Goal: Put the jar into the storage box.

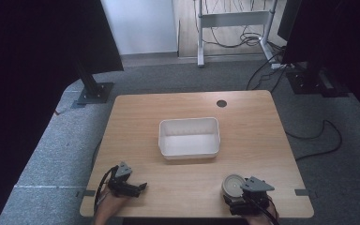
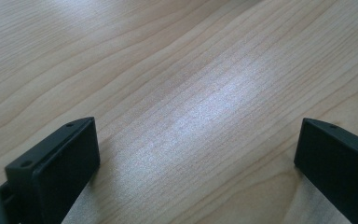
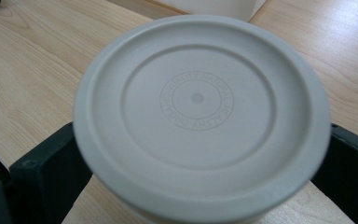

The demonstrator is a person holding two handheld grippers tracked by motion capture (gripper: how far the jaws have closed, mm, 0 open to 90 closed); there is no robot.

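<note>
A round container with a white ribbed lid (image 1: 233,184) stands near the table's front right corner. My right gripper (image 1: 238,194) is right behind it, jaws spread wide on either side of it. In the right gripper view the lid (image 3: 198,100) hides where the jaws meet the container's body, and I see no squeeze. My left gripper (image 1: 140,187) lies low at the front left, pointing right. Its jaws (image 2: 196,154) are wide apart with only bare wood between them.
A white rectangular bin (image 1: 190,152) sits empty at the middle of the wooden table (image 1: 253,122); its corner shows just past the lid (image 3: 214,7). A black grommet hole (image 1: 221,103) is near the far edge. Cables and stand feet lie on the floor beyond.
</note>
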